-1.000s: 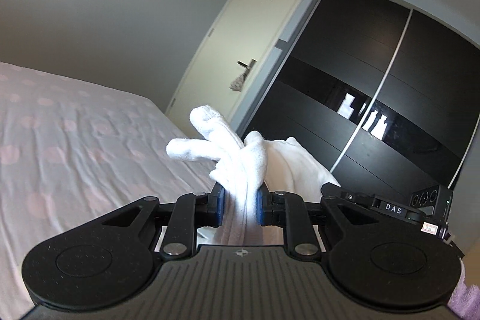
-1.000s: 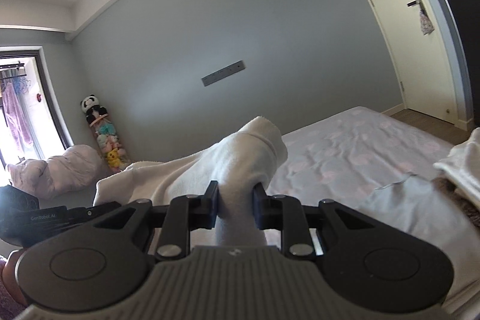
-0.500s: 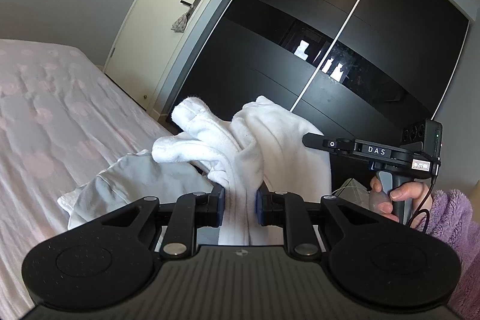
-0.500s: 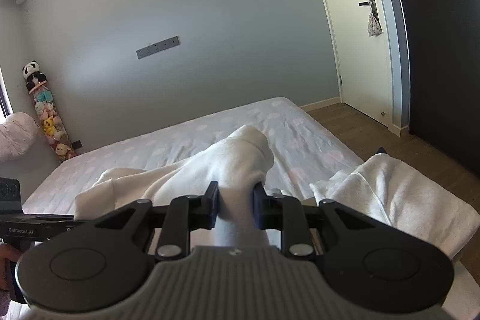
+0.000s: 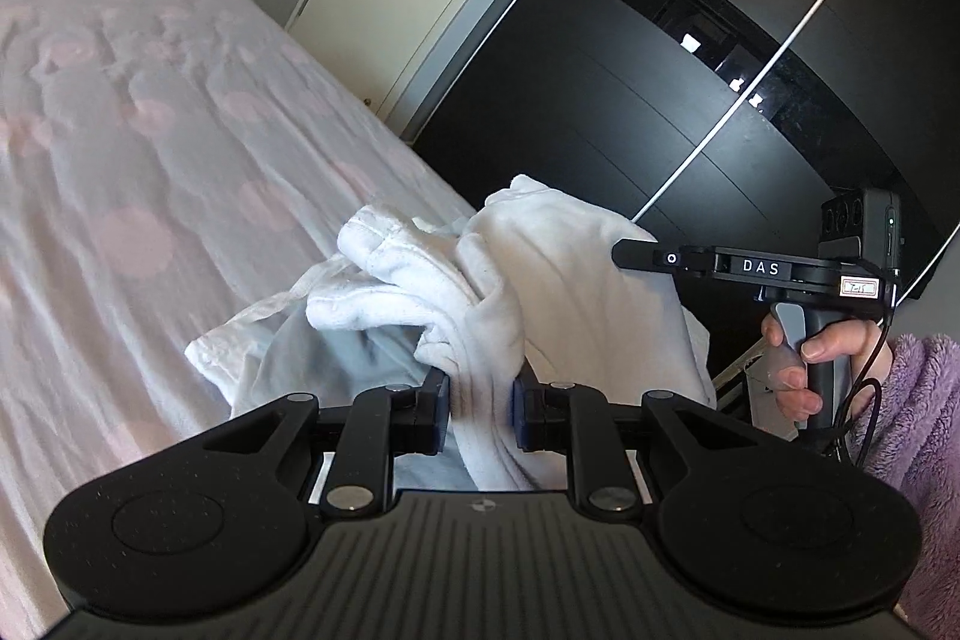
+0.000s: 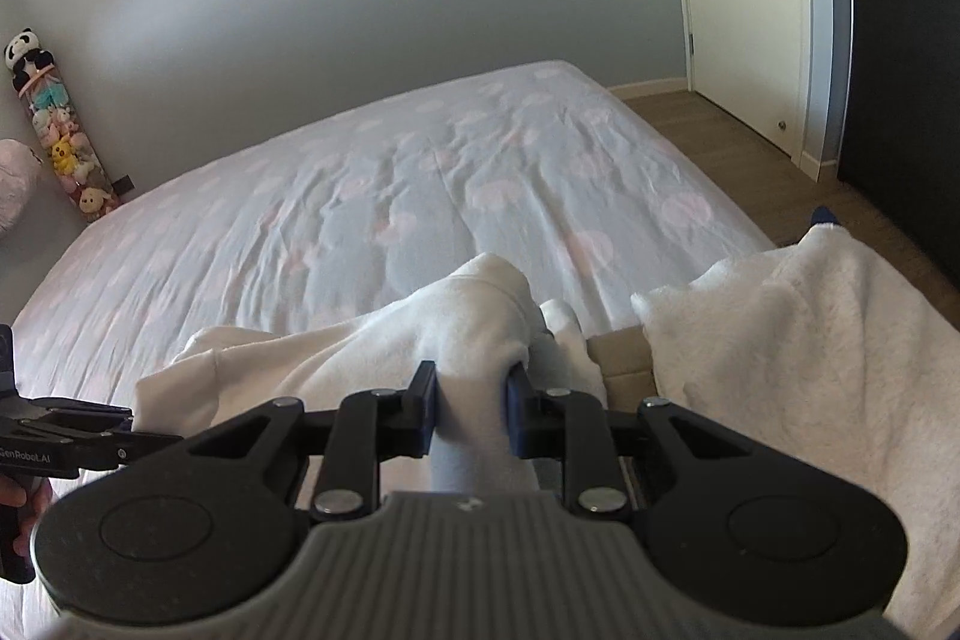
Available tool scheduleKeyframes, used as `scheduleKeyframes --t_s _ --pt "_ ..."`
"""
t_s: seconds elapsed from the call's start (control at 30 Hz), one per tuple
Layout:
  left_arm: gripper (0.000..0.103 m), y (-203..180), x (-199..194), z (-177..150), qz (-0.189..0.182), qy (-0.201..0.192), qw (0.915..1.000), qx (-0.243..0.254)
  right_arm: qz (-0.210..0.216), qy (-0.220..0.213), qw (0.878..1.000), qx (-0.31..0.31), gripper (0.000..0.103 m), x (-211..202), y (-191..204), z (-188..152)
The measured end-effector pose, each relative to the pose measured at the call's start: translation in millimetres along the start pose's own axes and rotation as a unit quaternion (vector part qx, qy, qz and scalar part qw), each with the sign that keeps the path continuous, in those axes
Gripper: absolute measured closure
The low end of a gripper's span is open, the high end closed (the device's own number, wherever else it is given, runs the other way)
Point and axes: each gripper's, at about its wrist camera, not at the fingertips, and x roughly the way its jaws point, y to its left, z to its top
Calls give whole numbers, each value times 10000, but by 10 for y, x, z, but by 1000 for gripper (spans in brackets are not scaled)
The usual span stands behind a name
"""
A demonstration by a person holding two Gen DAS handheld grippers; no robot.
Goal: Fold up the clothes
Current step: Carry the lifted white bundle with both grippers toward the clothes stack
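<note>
The white fleece garment (image 5: 480, 304) hangs between the two tools, above the near edge of the bed (image 6: 384, 184), not yet laid down. The left gripper (image 5: 480, 415) has its jaws closed tight on a bunched fold of it, and the right gripper (image 6: 470, 415) has its jaws pinched on another bunch, so the cloth's long axis runs roughly from one tool across to the other, side to side in front of the person. The open spread of mattress lies ahead of both, so I'd judge the next move is a forward carry and lowering, with neither hand clearly nearer.

The left wrist view shows a pale grey-white garment (image 5: 300, 352) lying crumpled on the bed right under the held fleece, and the right hand (image 5: 804, 364) on its handle. The right wrist view instead shows the full clear bed and a second fleece mass (image 6: 798, 340) to the right; whether that is the same garment or another, I can't say.
</note>
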Motion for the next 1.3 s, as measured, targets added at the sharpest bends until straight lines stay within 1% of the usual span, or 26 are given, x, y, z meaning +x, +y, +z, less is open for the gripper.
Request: scheduleKeyframes --t_s 0.1,0.2,0.23,0.27,0.3,0.33,0.37,0.4,0.47,0.5,0.6,0.67,0.7,0.73,0.8,0.83,0.87,0.9,0.97,1.0,1.03,1.13,1.17,1.2,1.23,1.3 --pt "84 170 106 -8 -61 109 9997 -218 -55 306 9995 57 77 203 -26 15" --pt "82 294 137 -11 -229 137 9986 -448 -12 584 9978 317 75 322 -115 87" --pt "79 334 141 -7 -306 142 9979 -544 8 680 9968 422 70 360 -152 118" --pt "77 373 145 -3 -383 147 9971 -641 94 787 9951 596 68 391 -197 157" --pt "70 413 151 -8 -433 152 9963 -732 199 870 9930 770 61 413 -235 193" --pt "56 452 135 -18 -449 125 9955 -828 241 875 9916 922 51 429 -272 230" --pt "51 496 119 -16 -476 60 9945 -930 269 864 9902 1068 46 444 -308 268" --pt "46 541 104 -13 -504 -9 9934 -1033 308 852 9886 1200 38 462 -337 301" --pt "46 631 75 -2 -626 -83 9899 -1268 378 872 9844 1482 38 520 -396 362" --pt "46 661 98 20 -627 -38 9895 -1301 341 934 9823 1589 38 573 -416 386" --pt "46 729 181 80 -620 142 9891 -1330 147 1145 9781 1732 38 742 -438 445" --pt "46 739 235 82 -624 252 9896 -1274 145 1261 9766 1735 40 835 -426 473" --pt "46 745 251 78 -637 256 9892 -1296 160 1298 9762 1732 47 876 -415 491" --pt "46 751 266 74 -652 257 9887 -1324 202 1325 9763 1699 58 907 -394 512" --pt "48 744 298 64 -709 235 9879 -1360 189 1365 9786 1527 64 951 -307 569" --pt "57 724 311 58 -754 230 9881 -1320 190 1382 9805 1384 72 958 -246 599" --pt "63 702 322 52 -802 227 9883 -1274 193 1399 9823 1230 74 961 -182 630" --pt "71 663 322 52 -780 216 9897 -1182 198 1377 9846 1055 75 942 -119 657" --pt "74 581 286 52 -756 134 9923 -971 335 1237 9896 655 78 840 -1 700" --pt "79 548 259 49 -779 78 9930 -888 464 1158 9912 450 78 772 50 713" --pt "80 518 214 42 -800 -17 9936 -800 612 1066 9922 202 79 689 100 717" --pt "84 436 72 13 -870 -315 9942 -548 1027 660 9902 -684 80 386 248 699" --pt "84 413 24 -2 -899 -413 9939 -478 1068 514 9886 -932 80 297 284 687" --pt "86 389 -23 -18 -928 -511 9935 -408 990 403 9877 -1145 80 250 315 668" --pt "87 378 -36 -18 -862 -524 9943 -350 889 300 9864 -1352 81 211 345 647" --pt "89 357 -53 -14 -706 -527 9958 -238 473 302 9856 -1597 82 263 396 610"
